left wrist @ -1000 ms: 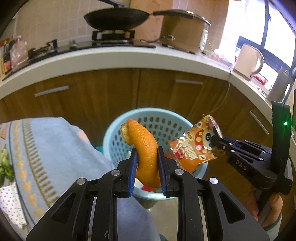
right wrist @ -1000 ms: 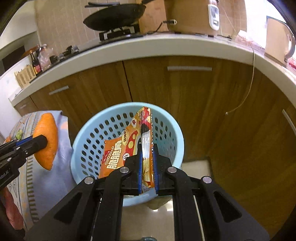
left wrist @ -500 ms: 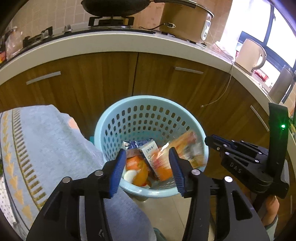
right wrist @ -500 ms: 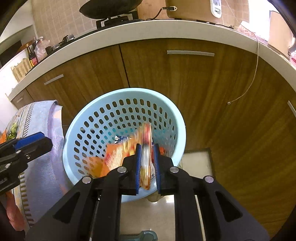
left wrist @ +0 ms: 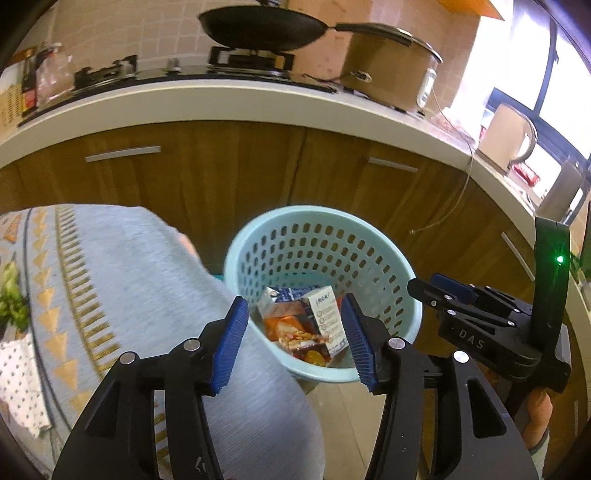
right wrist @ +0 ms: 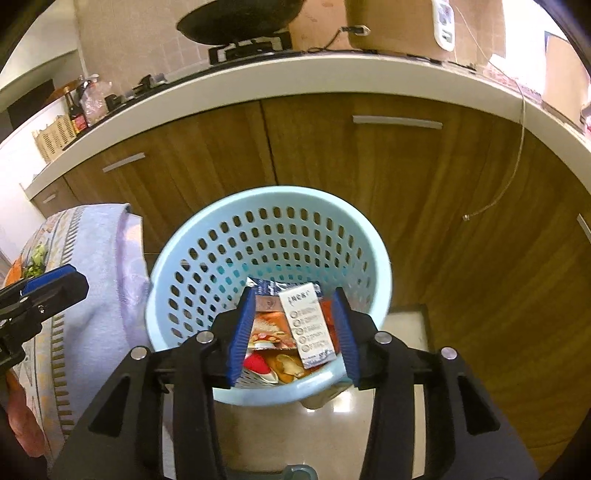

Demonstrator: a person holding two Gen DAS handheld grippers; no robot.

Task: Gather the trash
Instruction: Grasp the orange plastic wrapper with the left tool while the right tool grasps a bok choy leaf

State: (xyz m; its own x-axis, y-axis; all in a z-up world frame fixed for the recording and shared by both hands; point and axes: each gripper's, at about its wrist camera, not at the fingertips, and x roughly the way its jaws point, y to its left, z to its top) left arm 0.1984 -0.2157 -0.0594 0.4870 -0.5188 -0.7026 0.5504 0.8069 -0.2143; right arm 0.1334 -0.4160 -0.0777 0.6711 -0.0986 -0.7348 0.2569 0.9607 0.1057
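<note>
A light blue perforated basket (left wrist: 321, 229) stands on the floor by the wooden cabinets; it also shows in the right wrist view (right wrist: 266, 206). Inside lie a white milk carton (left wrist: 325, 314), an orange snack packet (left wrist: 291, 334) and other wrappers; the carton (right wrist: 306, 321) and packet (right wrist: 271, 328) show in the right wrist view too. My left gripper (left wrist: 295, 345) is open and empty above the basket's near rim. My right gripper (right wrist: 291, 334) is open and empty over the basket, and it appears at the right of the left wrist view (left wrist: 436, 290).
A table with a blue-grey patterned cloth (left wrist: 122, 280) lies left of the basket. Wooden cabinets (left wrist: 229, 173) under a white counter (left wrist: 184, 99) stand behind, with a black pan (left wrist: 262, 26), a rice cooker (left wrist: 388, 66) and a kettle (left wrist: 509, 136). A cord (right wrist: 517, 155) hangs down.
Both grippers opened. The orange peel left my left gripper and the snack packet left my right gripper; both dropped into the basket. Both grippers now hang open above it.
</note>
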